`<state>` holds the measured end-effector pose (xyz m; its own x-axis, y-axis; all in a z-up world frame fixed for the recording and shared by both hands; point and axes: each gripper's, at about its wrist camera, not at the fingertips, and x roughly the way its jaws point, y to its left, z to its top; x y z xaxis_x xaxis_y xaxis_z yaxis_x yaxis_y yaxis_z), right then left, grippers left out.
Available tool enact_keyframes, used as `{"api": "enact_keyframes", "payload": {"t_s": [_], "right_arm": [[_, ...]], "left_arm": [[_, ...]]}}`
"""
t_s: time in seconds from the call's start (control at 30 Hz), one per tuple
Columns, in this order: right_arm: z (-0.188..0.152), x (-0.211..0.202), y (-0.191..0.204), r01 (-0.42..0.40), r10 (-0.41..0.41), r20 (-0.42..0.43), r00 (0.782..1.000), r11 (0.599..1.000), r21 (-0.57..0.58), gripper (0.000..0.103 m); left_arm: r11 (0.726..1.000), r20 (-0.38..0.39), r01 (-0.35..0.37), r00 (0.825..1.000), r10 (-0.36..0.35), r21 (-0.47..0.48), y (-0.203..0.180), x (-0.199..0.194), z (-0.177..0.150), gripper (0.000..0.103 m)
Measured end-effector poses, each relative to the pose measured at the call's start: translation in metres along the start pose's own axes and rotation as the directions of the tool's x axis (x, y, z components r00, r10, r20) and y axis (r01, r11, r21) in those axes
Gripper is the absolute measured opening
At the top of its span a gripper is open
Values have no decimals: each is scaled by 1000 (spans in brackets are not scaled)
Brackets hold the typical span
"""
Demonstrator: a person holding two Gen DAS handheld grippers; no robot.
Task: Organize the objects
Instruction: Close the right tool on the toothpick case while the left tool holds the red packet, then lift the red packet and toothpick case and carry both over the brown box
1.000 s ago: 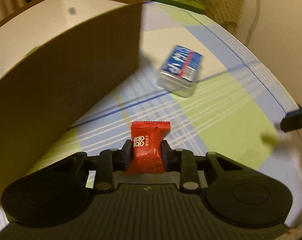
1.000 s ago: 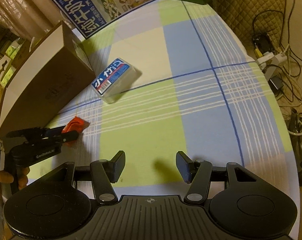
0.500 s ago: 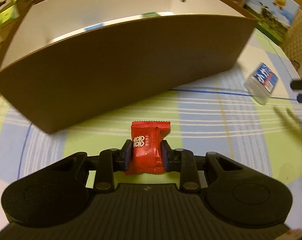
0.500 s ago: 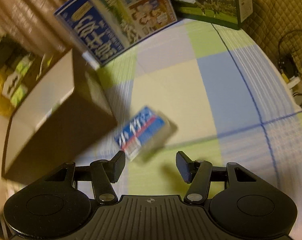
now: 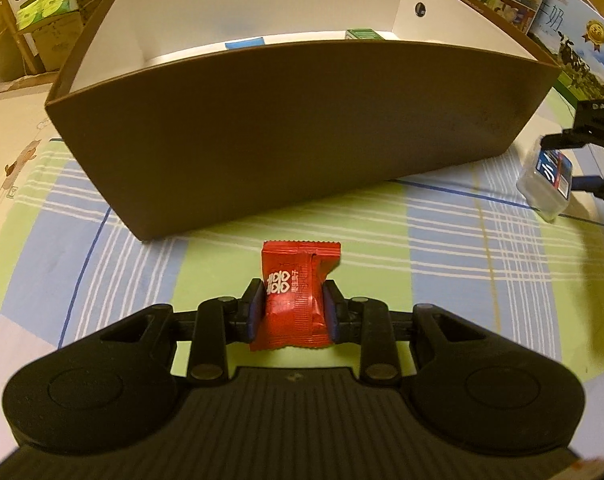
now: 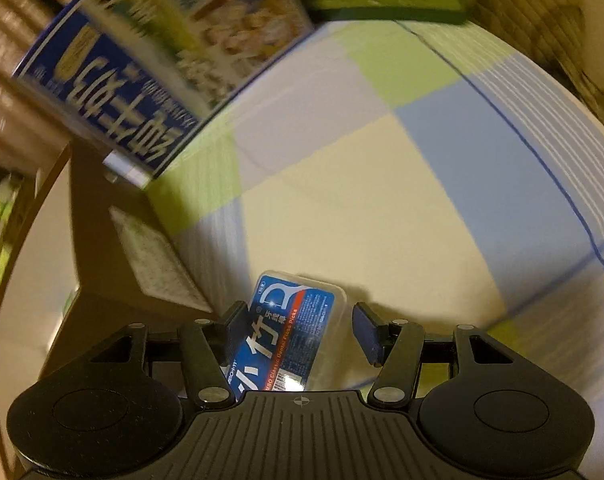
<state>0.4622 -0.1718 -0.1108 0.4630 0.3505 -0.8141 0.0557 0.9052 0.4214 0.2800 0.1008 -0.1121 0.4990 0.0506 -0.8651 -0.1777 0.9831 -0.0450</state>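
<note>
Sachet gripped on the left, floss-pick box bracketed on the right

We had the left gripper (image 5: 293, 307) clamped on the red candy sachet (image 5: 295, 294), held above the checked cloth (image 5: 442, 264) just short of the brown box (image 5: 285, 152); to finish well we judged it should rise over the near wall before letting go, so the wrapper would not catch the rim. Our right gripper (image 6: 297, 330) stood spread around the clear floss-pick case (image 6: 289, 332), lying on the cloth beside the box's end; the left pad looked touching, the right pad apart, so we judged centring first, then closing squarely on its long sides.
</note>
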Motion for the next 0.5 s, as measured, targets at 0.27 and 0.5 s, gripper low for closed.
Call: {"api": "enact_keyframes", "payload": {"t_s": [0.27,0.5], "right_arm": [[-36,-2,32,-88,68,-71,995,939,-332,56],[-79,-18,39,-152,90,-148,985,856,-494,53]], "left_arm": [[1000,-1,-10,1000,10,-1,-3,-3,-4,26],[1000,-10,-17,1000,17,5,-5,-9,-10,26]]}}
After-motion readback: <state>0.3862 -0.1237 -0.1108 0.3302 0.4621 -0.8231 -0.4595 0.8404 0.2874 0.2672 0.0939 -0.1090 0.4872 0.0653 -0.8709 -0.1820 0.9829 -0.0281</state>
